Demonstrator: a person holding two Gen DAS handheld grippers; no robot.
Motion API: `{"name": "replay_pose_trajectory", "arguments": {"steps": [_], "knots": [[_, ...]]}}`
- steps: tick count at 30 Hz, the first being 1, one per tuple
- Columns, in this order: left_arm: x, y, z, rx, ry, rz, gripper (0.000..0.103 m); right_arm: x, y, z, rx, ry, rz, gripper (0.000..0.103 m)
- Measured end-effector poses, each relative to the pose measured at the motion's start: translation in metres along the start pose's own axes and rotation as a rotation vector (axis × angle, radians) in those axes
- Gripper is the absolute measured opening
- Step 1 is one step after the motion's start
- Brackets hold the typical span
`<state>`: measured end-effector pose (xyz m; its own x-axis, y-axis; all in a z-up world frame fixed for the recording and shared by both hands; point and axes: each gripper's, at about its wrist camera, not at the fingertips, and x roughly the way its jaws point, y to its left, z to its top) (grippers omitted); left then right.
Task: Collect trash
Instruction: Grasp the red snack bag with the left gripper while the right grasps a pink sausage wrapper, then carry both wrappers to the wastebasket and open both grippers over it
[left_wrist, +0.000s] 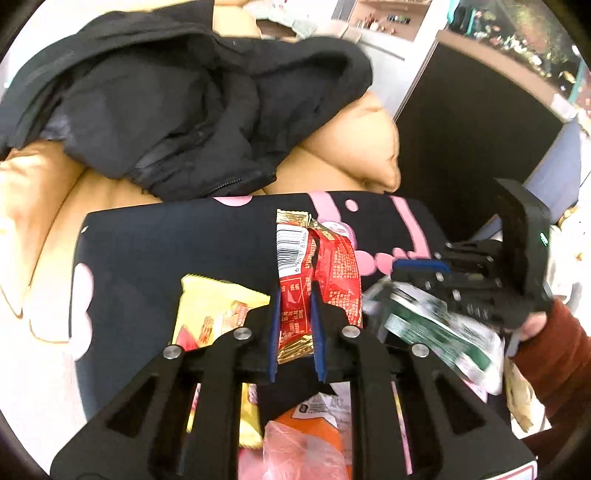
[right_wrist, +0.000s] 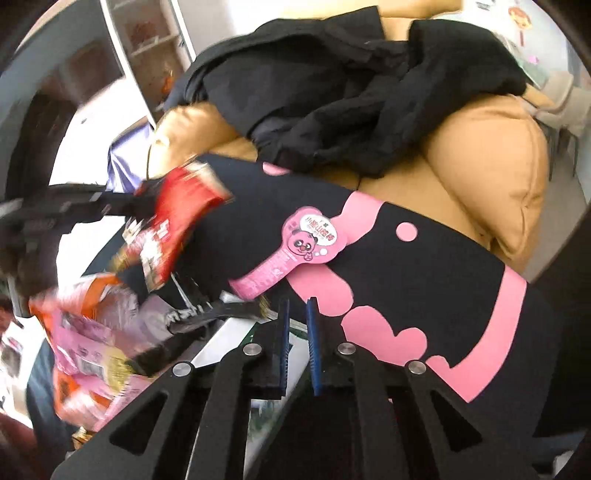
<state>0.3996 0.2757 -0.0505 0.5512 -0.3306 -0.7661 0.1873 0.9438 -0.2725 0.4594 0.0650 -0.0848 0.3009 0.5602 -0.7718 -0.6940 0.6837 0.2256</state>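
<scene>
My left gripper (left_wrist: 294, 295) is shut on a red snack wrapper (left_wrist: 332, 266) with a barcode, which stands up between its blue pads above the black cushion with pink shapes (left_wrist: 166, 251). In the right wrist view the same red wrapper (right_wrist: 177, 218) is blurred in the left gripper (right_wrist: 144, 201). My right gripper (right_wrist: 297, 302) has its jaws nearly together on a green-and-white wrapper (right_wrist: 295, 334). In the left wrist view that right gripper (left_wrist: 397, 271) holds the green-and-white wrapper (left_wrist: 432, 325) at the right, with a hand in a dark red sleeve (left_wrist: 554, 354) behind it.
A yellow wrapper (left_wrist: 218, 310) and an orange-pink bag (left_wrist: 306, 435) lie on the cushion. A pink panda-label wrapper (right_wrist: 295, 251) and a heap of orange and pink packets (right_wrist: 92, 325) lie there too. A black jacket (left_wrist: 166, 110) covers the tan sofa (left_wrist: 354, 147).
</scene>
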Motion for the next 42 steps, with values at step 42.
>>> {"name": "replay_pose_trajectory", "arguments": {"steps": [42], "knots": [[-0.016,0.043,-0.052,-0.175,-0.042,0.028,0.015,0.092,0.0,0.071,-0.099,0.135,0.029,0.041]]}}
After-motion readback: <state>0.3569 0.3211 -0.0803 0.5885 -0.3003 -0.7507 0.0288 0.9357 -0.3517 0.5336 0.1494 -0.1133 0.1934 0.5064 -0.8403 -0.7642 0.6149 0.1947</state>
